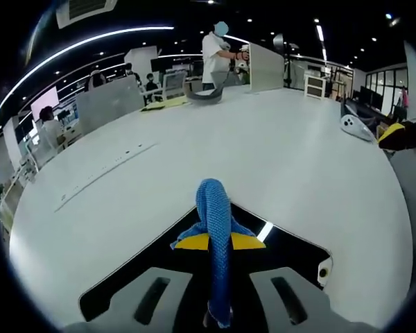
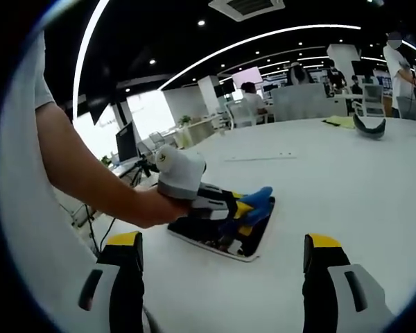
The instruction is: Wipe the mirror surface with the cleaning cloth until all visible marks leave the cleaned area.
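Note:
A blue knitted cleaning cloth is pinched between the yellow-tipped jaws of my left gripper, which is shut on it. The cloth's front end rests on the mirror, a dark glass rectangle with a white frame lying flat on the white table. In the right gripper view a hand holds the left gripper over the mirror, with the cloth pressed at its far end. My right gripper hovers short of the mirror, jaws wide open with nothing between them.
A grey curved object and a yellow sheet lie at the table's far side, and a white device at its right edge. People stand and sit beyond the table. The person's bare forearm crosses the left of the right gripper view.

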Demonstrator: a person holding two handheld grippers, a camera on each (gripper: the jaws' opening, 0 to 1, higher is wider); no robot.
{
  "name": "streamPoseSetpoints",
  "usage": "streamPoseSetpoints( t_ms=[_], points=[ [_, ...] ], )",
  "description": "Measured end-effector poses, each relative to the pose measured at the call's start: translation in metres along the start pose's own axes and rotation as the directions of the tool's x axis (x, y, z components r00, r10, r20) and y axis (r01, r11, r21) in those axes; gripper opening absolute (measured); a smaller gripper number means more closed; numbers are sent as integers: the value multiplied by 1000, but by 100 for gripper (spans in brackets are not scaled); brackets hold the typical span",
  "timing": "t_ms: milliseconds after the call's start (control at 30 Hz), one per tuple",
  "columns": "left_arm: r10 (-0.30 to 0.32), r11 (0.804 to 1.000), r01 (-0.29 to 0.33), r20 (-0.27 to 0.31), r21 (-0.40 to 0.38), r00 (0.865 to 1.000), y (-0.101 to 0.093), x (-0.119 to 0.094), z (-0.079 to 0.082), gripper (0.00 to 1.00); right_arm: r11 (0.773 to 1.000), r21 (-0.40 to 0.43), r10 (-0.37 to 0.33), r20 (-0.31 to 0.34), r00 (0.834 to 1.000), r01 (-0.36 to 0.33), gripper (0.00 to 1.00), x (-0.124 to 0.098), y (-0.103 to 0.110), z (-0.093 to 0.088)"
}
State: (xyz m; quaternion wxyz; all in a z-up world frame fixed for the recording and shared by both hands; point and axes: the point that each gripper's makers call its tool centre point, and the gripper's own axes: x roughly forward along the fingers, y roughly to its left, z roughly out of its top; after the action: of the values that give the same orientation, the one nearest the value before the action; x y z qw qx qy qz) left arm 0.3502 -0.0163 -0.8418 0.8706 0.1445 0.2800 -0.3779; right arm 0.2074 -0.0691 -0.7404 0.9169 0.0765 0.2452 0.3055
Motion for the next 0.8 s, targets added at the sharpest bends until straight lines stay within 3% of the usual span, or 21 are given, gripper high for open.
streamPoseSetpoints(
  t_ms=[800],
  points=[
    [-54, 999, 54, 26, 2, 998, -28, 15, 12, 6, 999, 23, -28, -8, 1000, 28, 96, -10, -15, -3]
  ],
)
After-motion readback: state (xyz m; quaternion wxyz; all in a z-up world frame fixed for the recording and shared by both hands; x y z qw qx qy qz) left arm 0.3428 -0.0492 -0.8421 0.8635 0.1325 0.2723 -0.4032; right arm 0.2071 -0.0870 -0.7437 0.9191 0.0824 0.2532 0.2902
